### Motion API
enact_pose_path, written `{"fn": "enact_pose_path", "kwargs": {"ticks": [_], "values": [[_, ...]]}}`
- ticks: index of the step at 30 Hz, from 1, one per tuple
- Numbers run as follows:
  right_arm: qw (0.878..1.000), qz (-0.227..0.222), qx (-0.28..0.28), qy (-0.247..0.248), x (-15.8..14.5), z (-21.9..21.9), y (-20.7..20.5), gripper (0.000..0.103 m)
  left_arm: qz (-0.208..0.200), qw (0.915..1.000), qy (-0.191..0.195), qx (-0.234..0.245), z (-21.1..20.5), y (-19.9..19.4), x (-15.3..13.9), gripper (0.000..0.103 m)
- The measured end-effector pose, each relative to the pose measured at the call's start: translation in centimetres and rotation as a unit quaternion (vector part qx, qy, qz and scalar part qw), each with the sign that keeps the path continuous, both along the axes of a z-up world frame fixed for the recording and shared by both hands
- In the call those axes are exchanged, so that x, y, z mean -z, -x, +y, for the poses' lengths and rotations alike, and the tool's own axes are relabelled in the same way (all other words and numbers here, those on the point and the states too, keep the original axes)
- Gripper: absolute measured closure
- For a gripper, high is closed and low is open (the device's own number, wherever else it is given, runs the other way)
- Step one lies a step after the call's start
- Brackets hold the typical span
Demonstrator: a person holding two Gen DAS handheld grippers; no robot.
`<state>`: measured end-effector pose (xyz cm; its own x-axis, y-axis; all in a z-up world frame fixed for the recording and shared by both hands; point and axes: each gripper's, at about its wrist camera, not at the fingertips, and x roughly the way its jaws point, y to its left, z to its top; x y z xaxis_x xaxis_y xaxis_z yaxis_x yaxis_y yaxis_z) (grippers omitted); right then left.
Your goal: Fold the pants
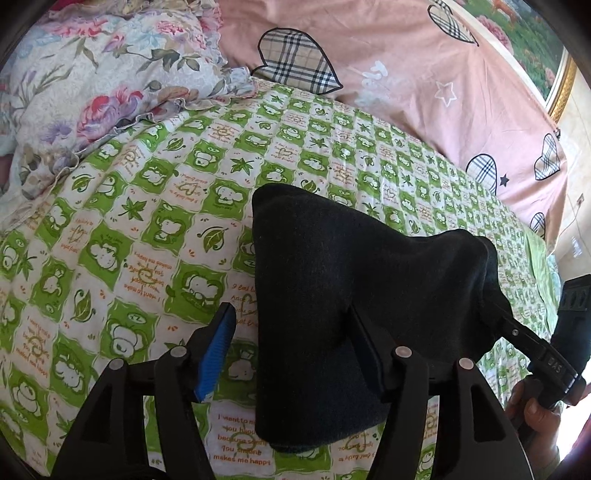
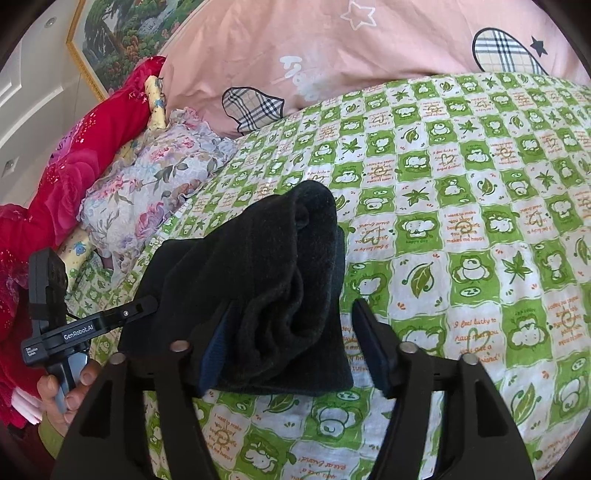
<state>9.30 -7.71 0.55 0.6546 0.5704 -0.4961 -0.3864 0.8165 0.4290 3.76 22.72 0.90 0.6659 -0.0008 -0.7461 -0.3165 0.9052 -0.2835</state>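
The black pants [image 1: 351, 295] are bunched in a folded bundle above the green checked bed sheet [image 1: 129, 240]. My left gripper [image 1: 291, 343] is open; the pants drape over its right finger, and its blue left pad [image 1: 218, 350] is bare. In the right wrist view the same pants [image 2: 266, 288] hang between the fingers of my right gripper [image 2: 291, 343], which is open wide; the cloth rests against the left finger. Each view shows the other gripper at the pants' far side: the right gripper [image 1: 532, 343] and the left gripper [image 2: 85, 328].
A floral pillow [image 1: 92, 81] lies at the head of the bed. A pink quilt with plaid hearts [image 1: 406, 74] runs along the far side. A red quilt [image 2: 66, 177] lies beyond the pillow. A framed picture [image 2: 122, 33] hangs on the wall.
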Motion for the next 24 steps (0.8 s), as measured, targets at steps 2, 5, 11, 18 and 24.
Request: {"fn": "enact_pose_path", "kwargs": {"ticks": [2, 5, 11, 18, 24], "values": [[1.000, -0.004, 0.000, 0.001, 0.0, -0.1, 0.4, 0.028, 0.003, 1.0000, -0.004, -0.002, -0.2, 0.3, 0.0, 0.037], [1.000, -0.006, 0.000, 0.005, -0.1, 0.0, 0.9, 0.027, 0.007, 0.9999, -0.008, -0.003, -0.5, 0.7, 0.0, 0.034], [1.000, -0.015, 0.001, 0.010, -0.4, 0.2, 2.0, 0.023, 0.009, 0.9998, -0.017, -0.003, -1.0, 1.4, -0.1, 0.030], [1.000, -0.024, -0.003, 0.016, -0.8, 0.7, 2.9, 0.022, 0.008, 0.9997, -0.025, -0.001, -1.9, 2.4, -0.4, 0.028], [0.999, -0.028, -0.003, 0.023, -0.9, 1.3, 3.7, 0.020, 0.007, 0.9995, -0.030, 0.003, -2.3, 2.9, -0.6, 0.026]]}}
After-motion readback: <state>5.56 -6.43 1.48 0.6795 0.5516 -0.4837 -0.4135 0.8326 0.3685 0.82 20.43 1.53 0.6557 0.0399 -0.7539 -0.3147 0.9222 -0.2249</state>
